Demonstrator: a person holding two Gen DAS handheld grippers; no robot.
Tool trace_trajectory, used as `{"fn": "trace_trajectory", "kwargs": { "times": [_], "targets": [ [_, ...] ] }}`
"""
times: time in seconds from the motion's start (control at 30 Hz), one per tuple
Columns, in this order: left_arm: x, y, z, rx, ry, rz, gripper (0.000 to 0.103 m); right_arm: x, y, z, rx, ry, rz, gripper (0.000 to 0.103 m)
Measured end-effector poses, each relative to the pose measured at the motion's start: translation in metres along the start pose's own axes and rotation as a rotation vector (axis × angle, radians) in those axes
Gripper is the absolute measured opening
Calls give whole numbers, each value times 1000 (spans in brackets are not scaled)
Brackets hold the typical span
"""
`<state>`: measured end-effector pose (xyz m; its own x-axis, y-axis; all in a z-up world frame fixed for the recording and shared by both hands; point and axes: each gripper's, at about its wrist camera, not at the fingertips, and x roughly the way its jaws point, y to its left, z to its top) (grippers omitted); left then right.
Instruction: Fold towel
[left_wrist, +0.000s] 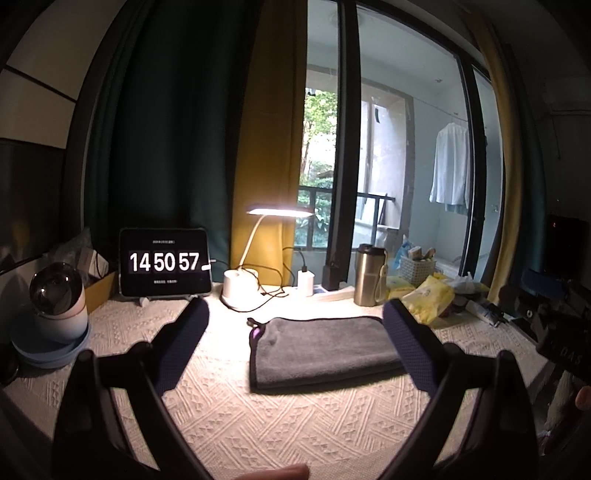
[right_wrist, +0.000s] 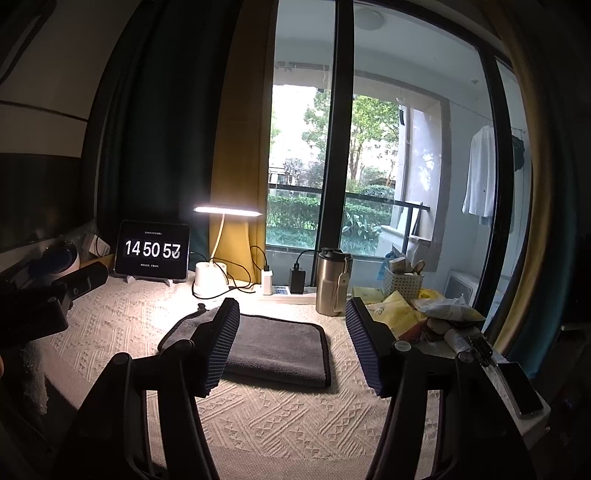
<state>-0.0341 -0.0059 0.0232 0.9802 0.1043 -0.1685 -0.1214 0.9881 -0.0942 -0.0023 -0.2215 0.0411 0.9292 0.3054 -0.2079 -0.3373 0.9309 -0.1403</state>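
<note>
A grey towel (left_wrist: 321, 349) with a dark purple edge lies folded flat on the cream knitted table cover (left_wrist: 258, 424). It also shows in the right wrist view (right_wrist: 277, 347). My left gripper (left_wrist: 295, 332) is open and empty, held above the table in front of the towel, its right finger (left_wrist: 410, 347) over the towel's right end. My right gripper (right_wrist: 291, 343) is open and empty, its left finger (right_wrist: 218, 347) over the towel's left part. Each gripper's body shows at the edge of the other's view.
At the back stand a tablet clock (left_wrist: 164, 263), a lit white desk lamp (left_wrist: 240, 284), chargers with cables (left_wrist: 306, 282), a steel tumbler (left_wrist: 369, 275), a white basket (left_wrist: 415, 271) and yellow packets (left_wrist: 428, 299). A small round device (left_wrist: 59, 306) sits at the left. A phone (right_wrist: 521, 387) lies at the right edge.
</note>
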Motion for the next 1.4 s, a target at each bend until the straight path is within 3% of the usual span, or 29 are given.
{"fn": "trace_trajectory", "kwargs": {
  "times": [1.4],
  "targets": [
    [0,-1,-1,-3,5,10,96,-1,0,-3,7,4,-1,63]
  ]
}}
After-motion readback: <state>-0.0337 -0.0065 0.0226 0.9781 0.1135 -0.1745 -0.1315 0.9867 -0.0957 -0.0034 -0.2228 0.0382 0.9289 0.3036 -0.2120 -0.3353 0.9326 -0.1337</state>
